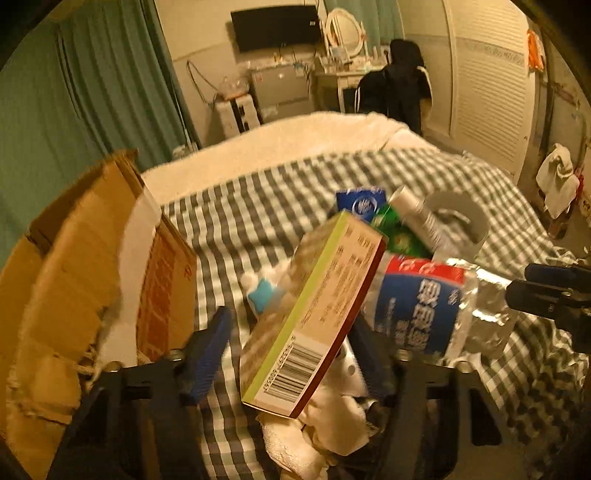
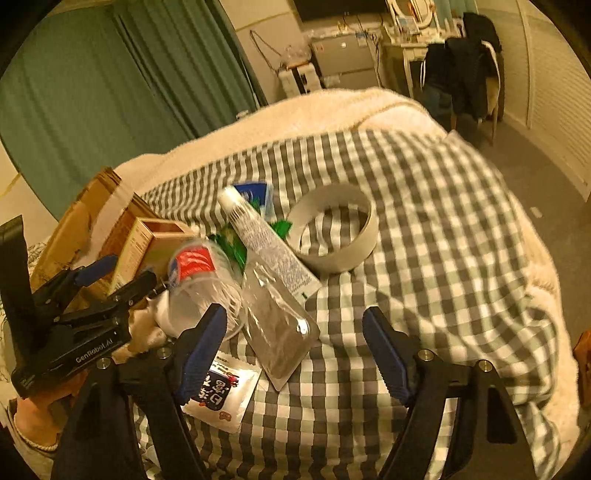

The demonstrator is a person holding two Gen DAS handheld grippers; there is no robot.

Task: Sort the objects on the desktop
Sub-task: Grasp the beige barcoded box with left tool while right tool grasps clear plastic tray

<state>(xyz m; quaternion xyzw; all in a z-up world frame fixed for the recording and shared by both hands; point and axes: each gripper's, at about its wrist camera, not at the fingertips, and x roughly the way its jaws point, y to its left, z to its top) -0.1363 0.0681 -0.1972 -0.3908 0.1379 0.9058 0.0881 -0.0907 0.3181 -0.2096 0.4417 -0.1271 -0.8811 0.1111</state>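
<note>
Tilting between the spread fingers of the left gripper (image 1: 291, 354), the carton (image 1: 314, 314) runs its long axis from 7 toward 1 o'clock above the checkered bed (image 1: 258, 206); whether they pinch it I cannot tell. Green-edged, barcoded. The right gripper (image 2: 295, 347) gapes empty.

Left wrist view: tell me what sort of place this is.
Probably a bedroom: a grey-and-white checked bedspread over a cream blanket, a white oval vanity mirror on a dressing table, and a black wall-mounted screen.
</note>
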